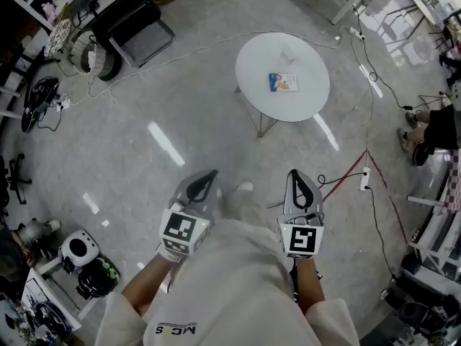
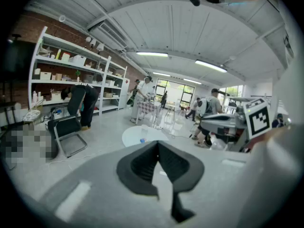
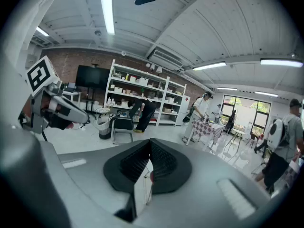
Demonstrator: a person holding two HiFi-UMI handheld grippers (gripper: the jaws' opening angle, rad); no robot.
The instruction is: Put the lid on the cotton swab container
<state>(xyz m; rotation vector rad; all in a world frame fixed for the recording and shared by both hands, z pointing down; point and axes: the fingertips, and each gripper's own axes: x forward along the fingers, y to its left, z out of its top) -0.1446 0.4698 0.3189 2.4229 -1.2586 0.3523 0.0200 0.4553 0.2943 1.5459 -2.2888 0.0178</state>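
The cotton swab container lies near the middle of a round white table, a small flat-looking thing in blue and white. It is too small from the head view to show its shape, its print, or whether a lid sits on it. Just beyond it on the table top there is a faint pale mark that cannot be told apart from glare, and no lid can be made out with certainty. Both grippers are held well short of the table, on the person's side of it and above bare floor, touching nothing. The left gripper has its jaws pressed together at the tips with nothing between them. The right gripper is likewise closed and empty, its ribbed pads meeting along a thin line. The person's arms and pale shirt cover the floor on the near side of the table, and the wrists are hidden behind the marker cubes. A black chair stands left of the table and beyond it. To the table's right a seated person is cut off by the picture's edge. A power strip lies on the floor to the right of the table, nearer the grippers.
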